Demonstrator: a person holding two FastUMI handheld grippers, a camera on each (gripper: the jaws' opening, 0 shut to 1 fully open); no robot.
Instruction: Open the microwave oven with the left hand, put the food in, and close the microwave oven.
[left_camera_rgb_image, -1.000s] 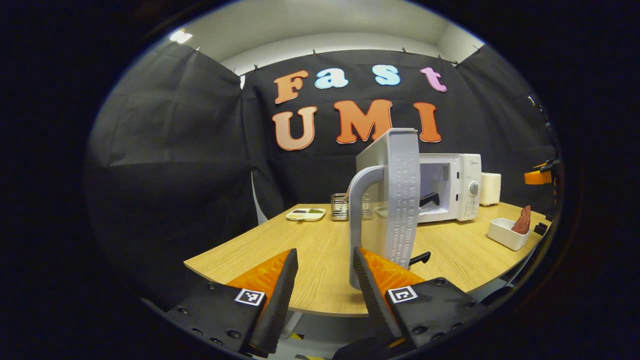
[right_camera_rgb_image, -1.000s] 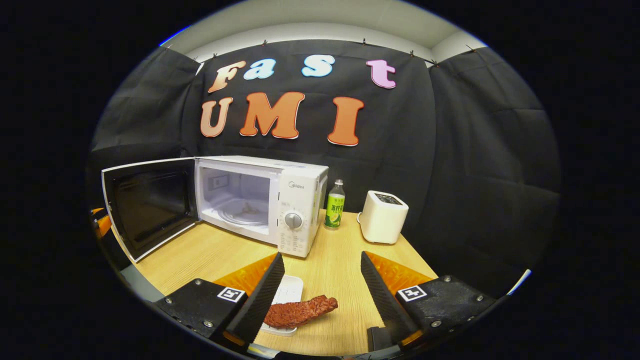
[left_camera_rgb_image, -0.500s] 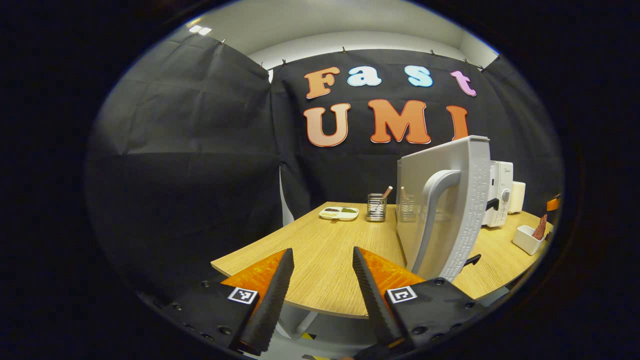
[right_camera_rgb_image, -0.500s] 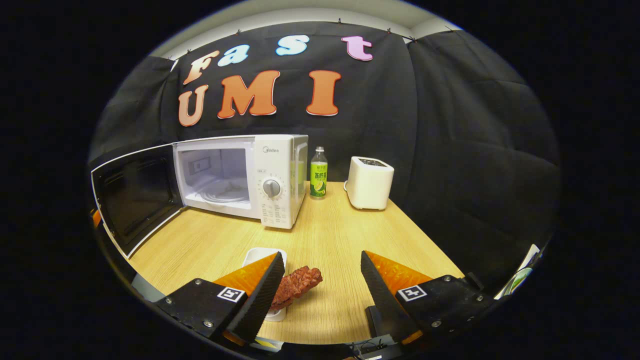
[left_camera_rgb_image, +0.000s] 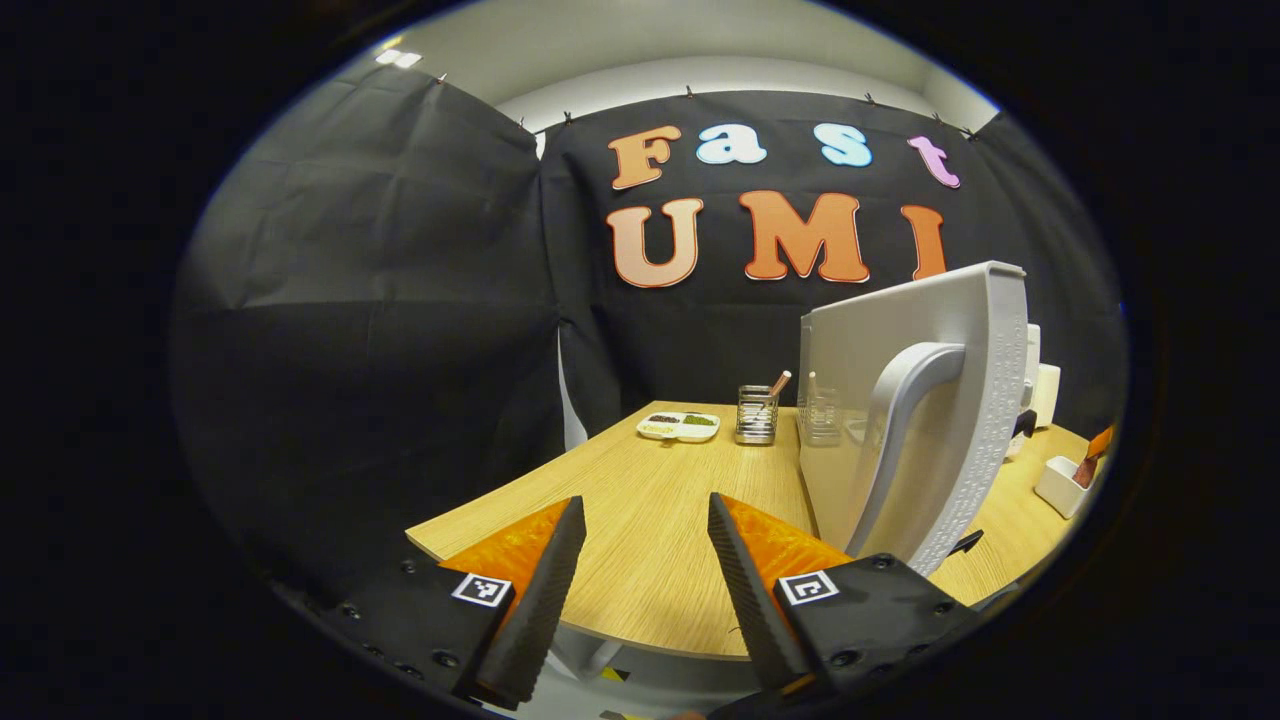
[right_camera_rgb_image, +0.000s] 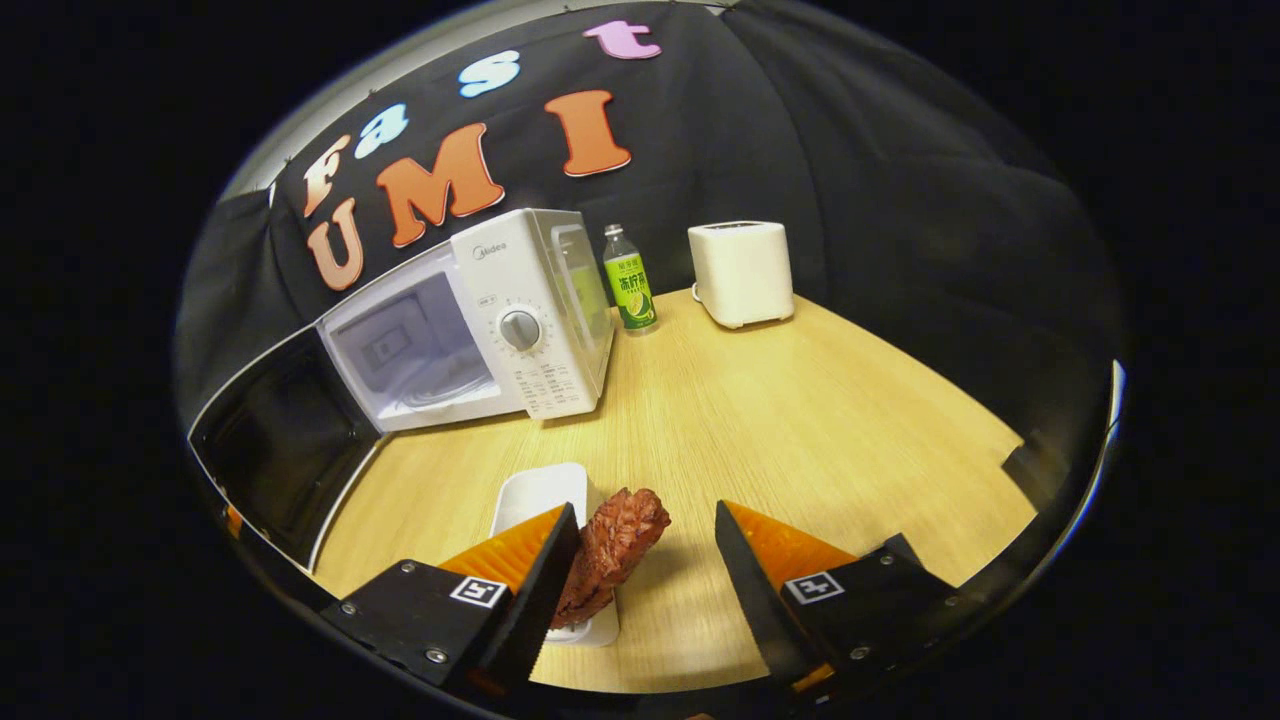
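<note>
The reddish-brown slab of meat (right_camera_rgb_image: 610, 550) leans in its small white rectangular dish (right_camera_rgb_image: 540, 495) on the wooden table (right_camera_rgb_image: 800, 420), just in front of the white microwave oven (right_camera_rgb_image: 500, 320), whose door (left_camera_rgb_image: 900, 420) stands wide open so the cavity is ready for it. My right gripper (right_camera_rgb_image: 640, 560) hangs spread over the meat, one finger beside it, gripping nothing; I judge it is lined up for the pick. My left gripper (left_camera_rgb_image: 640, 560) is open and empty, near the door's curved grey handle (left_camera_rgb_image: 900, 440). Compared with a second ago, the right has tipped down closer to the meat, and the left has backed off the handle.
</note>
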